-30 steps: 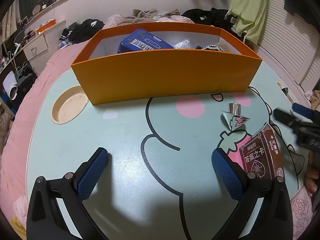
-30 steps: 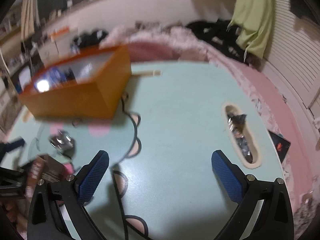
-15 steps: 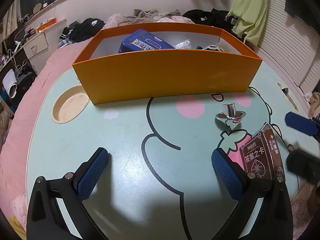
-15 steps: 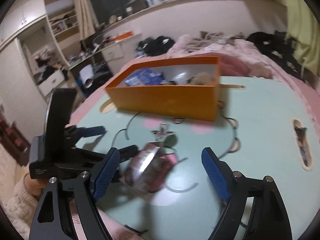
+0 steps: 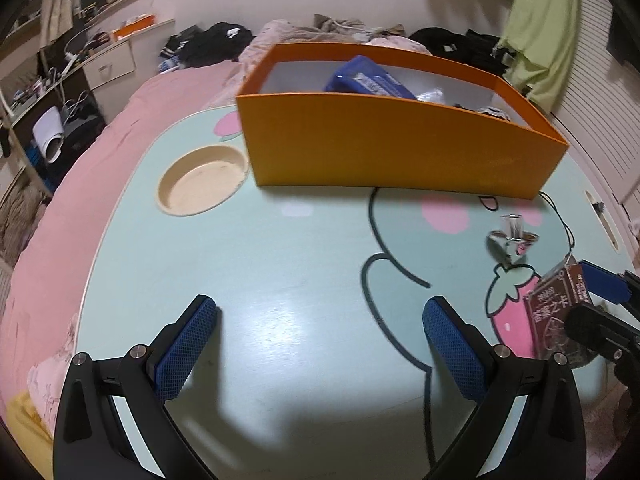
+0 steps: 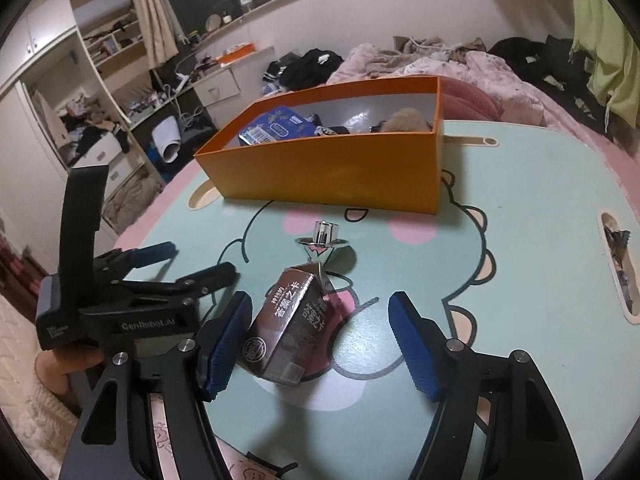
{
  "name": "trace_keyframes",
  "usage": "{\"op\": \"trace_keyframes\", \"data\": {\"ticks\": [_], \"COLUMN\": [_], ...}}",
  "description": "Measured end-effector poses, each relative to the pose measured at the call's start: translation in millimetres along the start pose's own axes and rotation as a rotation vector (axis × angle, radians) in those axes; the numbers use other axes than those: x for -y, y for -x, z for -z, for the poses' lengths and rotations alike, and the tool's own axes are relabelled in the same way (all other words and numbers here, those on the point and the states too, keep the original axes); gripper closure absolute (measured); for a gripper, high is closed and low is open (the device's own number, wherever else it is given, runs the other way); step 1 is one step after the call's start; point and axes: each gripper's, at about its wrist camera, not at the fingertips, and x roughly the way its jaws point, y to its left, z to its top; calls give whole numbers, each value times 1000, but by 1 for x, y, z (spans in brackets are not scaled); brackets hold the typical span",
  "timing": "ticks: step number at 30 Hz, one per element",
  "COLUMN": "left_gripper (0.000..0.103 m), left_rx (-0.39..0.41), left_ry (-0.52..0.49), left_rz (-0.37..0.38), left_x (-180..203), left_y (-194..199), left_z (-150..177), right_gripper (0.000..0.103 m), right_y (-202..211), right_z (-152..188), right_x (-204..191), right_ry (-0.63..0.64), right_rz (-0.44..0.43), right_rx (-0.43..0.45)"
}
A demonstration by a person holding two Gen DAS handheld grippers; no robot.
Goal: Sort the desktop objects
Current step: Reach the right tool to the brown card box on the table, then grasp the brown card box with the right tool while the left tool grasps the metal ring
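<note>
Right gripper (image 6: 320, 340) has swung round within the last second from bare table at the slot side to face the brown card box (image 6: 290, 328); half a second ago the box sat blurred between its pads, now it is sharp and nearer the left pad. Judgement: approach is nearly done, closing is next, then transfer to the orange bin (image 6: 340, 168) at 12 o'clock.

Right fingers spread wide, straddling the box; left pad just beside it, contact not resolvable, right pad well apart. Nothing gripped.

Metal spinning top (image 6: 323, 240) stands on the table (image 6: 520, 200) just beyond the box, toward 12 o'clock.

Left gripper (image 5: 320, 344) spread wide, empty over bare table; its view has yawed, bin (image 5: 400, 152) now at 1 o'clock, box (image 5: 556, 320) at 3 o'clock
</note>
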Motion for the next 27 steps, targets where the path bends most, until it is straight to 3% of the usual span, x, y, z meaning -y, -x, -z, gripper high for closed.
{"op": "trace_keyframes", "data": {"ticks": [6,11,14,23,24,26,27], "left_gripper": [0,0,0,0,0,0,0], "left_rx": [1,2,2,1,4,21,39], "left_ry": [-3,-5,-5,-57,-65,-75,-73], "left_rz": [1,3,3,49,64,112,146], "left_x": [-1,-1,-1,8,12,18,22], "left_y": [-1,0,0,2,3,9,12], "left_z": [1,1,1,0,-1,-5,-8], "right_gripper": [33,32,22,22,26,64,64], "right_y": [10,27,27,-15,-19,-17,-15], "right_z": [8,12,10,-4,-3,0,1], "right_x": [32,45,34,16,13,10,11], "right_ry": [-102,-161,-104,109,132,155,153], "right_rz": [74,36,76,243,264,255,243], "right_rx": [10,87,87,-49,-55,-38,-28]}}
